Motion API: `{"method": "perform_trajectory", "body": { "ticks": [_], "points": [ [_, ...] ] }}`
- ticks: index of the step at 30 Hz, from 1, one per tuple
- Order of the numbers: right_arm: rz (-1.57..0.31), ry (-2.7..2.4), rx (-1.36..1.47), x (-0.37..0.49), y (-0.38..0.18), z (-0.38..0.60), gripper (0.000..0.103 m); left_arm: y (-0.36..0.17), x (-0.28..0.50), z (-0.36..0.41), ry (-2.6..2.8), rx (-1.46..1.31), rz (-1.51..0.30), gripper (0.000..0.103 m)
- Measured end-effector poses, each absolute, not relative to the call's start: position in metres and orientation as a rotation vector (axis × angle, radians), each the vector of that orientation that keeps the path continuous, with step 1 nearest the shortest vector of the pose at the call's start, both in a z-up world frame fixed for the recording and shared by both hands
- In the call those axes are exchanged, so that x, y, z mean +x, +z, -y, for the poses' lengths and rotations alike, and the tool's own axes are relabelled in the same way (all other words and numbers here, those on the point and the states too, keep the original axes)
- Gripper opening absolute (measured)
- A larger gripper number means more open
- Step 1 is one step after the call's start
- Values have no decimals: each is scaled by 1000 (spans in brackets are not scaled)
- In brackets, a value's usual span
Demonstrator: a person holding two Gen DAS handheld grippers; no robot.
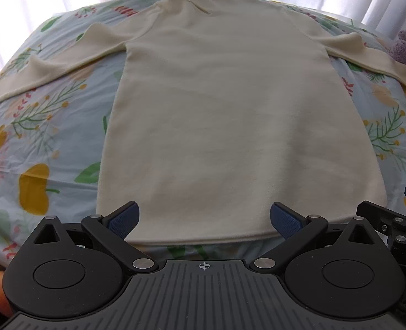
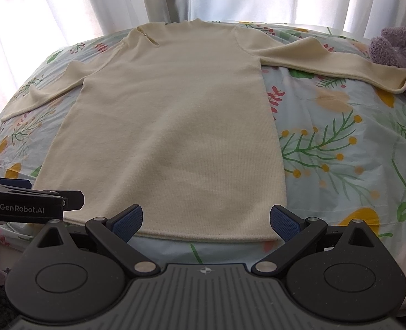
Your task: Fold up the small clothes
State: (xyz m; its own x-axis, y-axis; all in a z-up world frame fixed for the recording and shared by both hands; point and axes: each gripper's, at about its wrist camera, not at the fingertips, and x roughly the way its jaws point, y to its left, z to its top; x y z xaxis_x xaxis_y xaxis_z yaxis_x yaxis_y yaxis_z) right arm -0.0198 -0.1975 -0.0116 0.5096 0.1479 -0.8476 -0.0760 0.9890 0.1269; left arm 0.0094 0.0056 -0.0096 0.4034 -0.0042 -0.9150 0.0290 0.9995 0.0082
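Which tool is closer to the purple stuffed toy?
Right. The right tool sits at the sweater hem's right part, on the toy's side; the left tool is further left.

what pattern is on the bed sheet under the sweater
Pale blue bed sheet with a floral print of green sprigs, yellow and red blooms; clearest in the right wrist view.

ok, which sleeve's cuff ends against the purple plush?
The right sleeve: its cuff reaches the purple plush toy. The left sleeve ends on bare floral sheet.

I see a bed sheet [image 2: 340,148] with a print of flowers and leaves. White curtains [image 2: 93,0] hang behind it. A purple plush toy [image 2: 398,46] lies at its far right edge.
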Motion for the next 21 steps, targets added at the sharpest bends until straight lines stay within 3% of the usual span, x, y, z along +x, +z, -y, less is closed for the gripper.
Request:
{"method": "perform_trajectory", "body": {
  "ticks": [21],
  "points": [
    [-1034, 185, 132, -5, -15, 203, 99, -13, 29, -6, -26, 5, -1194, 103]
  ]
}}
